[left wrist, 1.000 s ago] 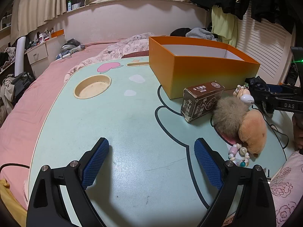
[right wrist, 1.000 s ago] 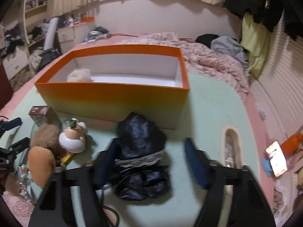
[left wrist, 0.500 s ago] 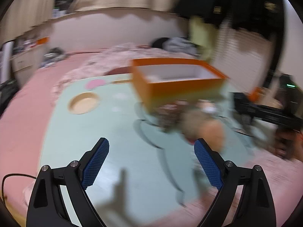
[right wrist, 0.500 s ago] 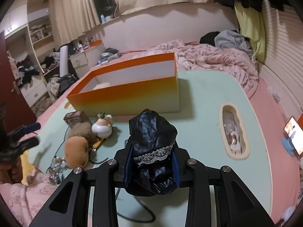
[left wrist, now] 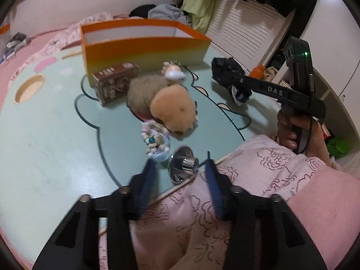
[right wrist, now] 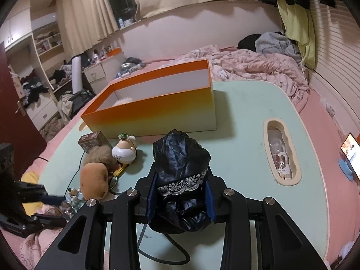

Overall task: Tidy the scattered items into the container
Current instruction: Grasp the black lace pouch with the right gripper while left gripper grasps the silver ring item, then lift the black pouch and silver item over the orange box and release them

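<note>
The orange box (right wrist: 157, 110) stands on the mint table (left wrist: 56, 146) with a white fluffy thing (right wrist: 122, 100) inside. My right gripper (right wrist: 181, 173) is shut on a black shiny pouch with lace trim (right wrist: 180, 155), held above the table; the left wrist view also shows this gripper (left wrist: 231, 83). My left gripper (left wrist: 180, 163) is closing around a silver cone-shaped reflector (left wrist: 183, 164) at the table's near edge, and its pads do not press it. Beyond lie a bead bracelet (left wrist: 153, 139), a tan plush (left wrist: 173, 110), a grey fluffy ball (left wrist: 144, 90), a white figurine (left wrist: 173, 72) and a brown carton (left wrist: 114, 83).
A pink flowered sleeve (left wrist: 225, 202) lies under the left gripper. The table has a round cup recess (left wrist: 29, 88) and an oblong recess (right wrist: 282, 153) holding small items. A black cable (right wrist: 162, 254) runs under the right gripper. A lit phone (right wrist: 351, 153) stands far right.
The left gripper swung right and tilted down over the silver cone, its jaws narrowing. The right gripper shut on the black pouch and lifted it, then kept still.
</note>
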`<state>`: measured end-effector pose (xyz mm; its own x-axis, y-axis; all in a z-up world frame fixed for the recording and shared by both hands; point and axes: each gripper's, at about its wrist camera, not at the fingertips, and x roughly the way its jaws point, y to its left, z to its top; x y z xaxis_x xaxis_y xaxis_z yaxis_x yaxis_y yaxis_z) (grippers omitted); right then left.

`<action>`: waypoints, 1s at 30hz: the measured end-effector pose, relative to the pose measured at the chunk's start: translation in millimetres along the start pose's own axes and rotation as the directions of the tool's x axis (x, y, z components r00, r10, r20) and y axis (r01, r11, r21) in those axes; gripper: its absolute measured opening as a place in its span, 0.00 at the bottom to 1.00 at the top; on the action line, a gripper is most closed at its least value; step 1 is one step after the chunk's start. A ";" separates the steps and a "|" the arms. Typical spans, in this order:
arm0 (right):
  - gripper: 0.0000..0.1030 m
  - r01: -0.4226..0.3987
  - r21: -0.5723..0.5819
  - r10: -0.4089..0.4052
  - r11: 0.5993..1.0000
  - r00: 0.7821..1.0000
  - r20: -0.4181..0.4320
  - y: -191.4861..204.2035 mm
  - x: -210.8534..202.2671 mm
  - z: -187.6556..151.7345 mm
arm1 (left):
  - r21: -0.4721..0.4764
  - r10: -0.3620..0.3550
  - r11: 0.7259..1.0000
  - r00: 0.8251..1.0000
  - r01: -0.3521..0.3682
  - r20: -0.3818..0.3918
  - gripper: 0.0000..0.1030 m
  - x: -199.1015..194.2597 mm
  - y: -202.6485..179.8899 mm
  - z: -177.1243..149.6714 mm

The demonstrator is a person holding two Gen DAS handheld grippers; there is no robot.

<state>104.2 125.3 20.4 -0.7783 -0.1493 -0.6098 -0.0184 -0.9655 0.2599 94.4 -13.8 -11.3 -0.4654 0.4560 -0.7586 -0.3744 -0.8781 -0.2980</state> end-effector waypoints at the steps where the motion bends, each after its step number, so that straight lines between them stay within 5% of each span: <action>1: 0.33 -0.001 0.000 0.001 1.000 1.000 -0.002 1.3 1.0 -0.6 | 0.005 -0.003 1.000 1.000 0.003 -0.009 0.34 2.9 -2.3 -0.6; 11: 0.34 0.003 0.006 -0.003 1.000 1.000 -0.005 -1.4 4.2 -2.7 | 0.027 -0.051 0.998 0.998 0.050 0.034 0.30 9.6 -0.8 8.3; 19: 0.34 -0.007 0.005 0.007 1.000 1.000 0.014 1.6 -0.1 -1.8 | 0.037 -0.072 0.997 0.985 0.067 0.156 0.30 -26.7 1.1 19.0; 30: 0.34 -0.033 -0.038 0.037 0.999 0.994 0.108 19.4 -9.1 51.6 | 0.019 0.035 0.999 0.953 -0.043 0.300 0.30 -42.8 17.3 94.6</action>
<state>78.6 119.0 69.7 -0.8415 -0.1607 -0.5157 0.0307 -0.9674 0.2513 31.9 -34.7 70.9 -0.6978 0.4474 -0.5594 -0.3693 -0.8938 -0.2543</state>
